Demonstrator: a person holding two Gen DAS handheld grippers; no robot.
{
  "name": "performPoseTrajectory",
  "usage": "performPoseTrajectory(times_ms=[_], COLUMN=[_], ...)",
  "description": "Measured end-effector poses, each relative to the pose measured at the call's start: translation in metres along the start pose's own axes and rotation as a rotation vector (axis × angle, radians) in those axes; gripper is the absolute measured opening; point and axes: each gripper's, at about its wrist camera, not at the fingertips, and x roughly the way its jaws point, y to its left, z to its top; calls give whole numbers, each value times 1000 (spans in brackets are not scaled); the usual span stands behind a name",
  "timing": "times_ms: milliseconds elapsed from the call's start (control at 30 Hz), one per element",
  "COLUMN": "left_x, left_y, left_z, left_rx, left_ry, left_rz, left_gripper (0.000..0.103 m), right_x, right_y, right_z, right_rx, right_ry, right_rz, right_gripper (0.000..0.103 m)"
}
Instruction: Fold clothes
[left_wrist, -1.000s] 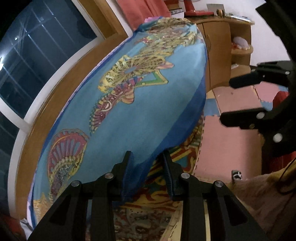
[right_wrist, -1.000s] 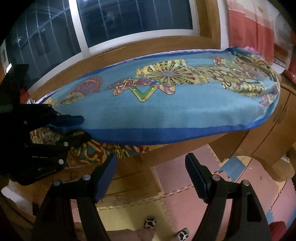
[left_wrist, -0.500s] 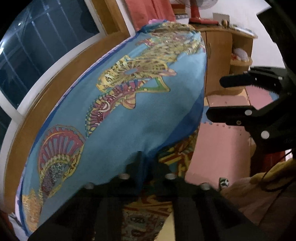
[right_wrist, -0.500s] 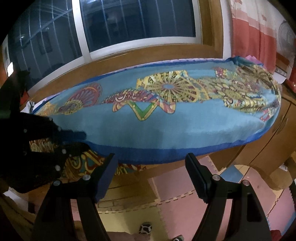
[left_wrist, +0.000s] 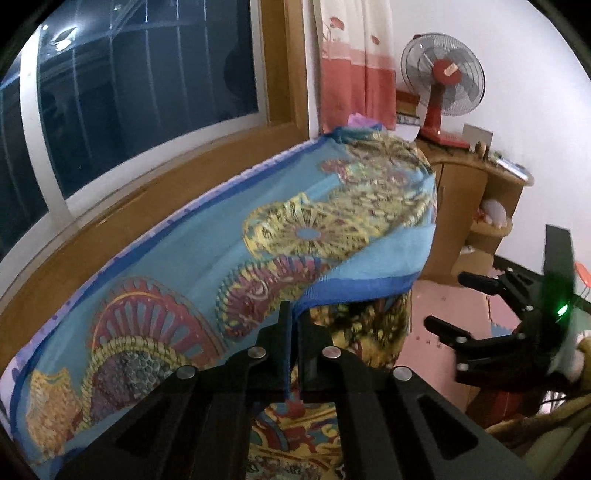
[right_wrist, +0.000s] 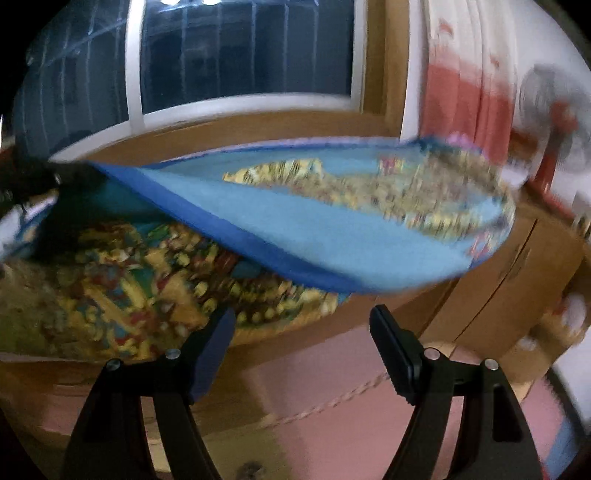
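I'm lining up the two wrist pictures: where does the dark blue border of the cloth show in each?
Left wrist: dark blue border runs centre-right, its end pinched in the left tool.
Right wrist: it slants from upper left to lower right.
Shared landmark: red fan, upper right in both.

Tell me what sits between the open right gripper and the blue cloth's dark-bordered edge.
Nothing visible does. The right gripper stands open with only floor and the table front seen between its jaws; the cloth edge hangs above and beyond them, unobstructed. The left gripper is shut on that cloth's border, off to the side.
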Motion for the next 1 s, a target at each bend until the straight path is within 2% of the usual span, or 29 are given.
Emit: performPoseTrajectory(times_ms=[133,267,400,467,533,633,667,700,733,767,867,1000], left_x=[-15,-32,-40,-38,-34,-25,-22,-19,-17,-14,-2,22], left_y=[-1,-1,4,8,12,16,16,17,17,18,19,25], left_z=[12,24,35,38,41,50,54,59,64,69,86,108], left_rx=[-9,-5,-22,-34,-56,-82,-89,-98,-108,-116,-125,-151], left_ry=[-65,-126,-153,-153,-150,-155,-162,-168,-170,-172,-170,-157], left_rz=[1,31,73,90,105,136,155,172,183,196,249,319], left_gripper=[2,2,2,2,2,2,2,2,2,2,2,2], right_x=[16,33,54,62,68,80,86,94,101,110,129,137], right_y=[8,4,-12,-31,-56,-87,-92,-98,-102,-106,-117,-130], right_z=[9,19,31,38,47,66,73,80,87,95,119,163], right_rx=[-119,-109,-69,-15,54,87,80,71,63,58,45,-18], right_ry=[-99,-113,-125,-125,-128,-156,-161,-164,-161,-148,-150,-220], right_rz=[-134,-162,-240,-269,-276,-287,-281,-269,-248,-215,-160,-172], right_gripper=[76,76,73,57,46,45,40,33,13,5,4,3])
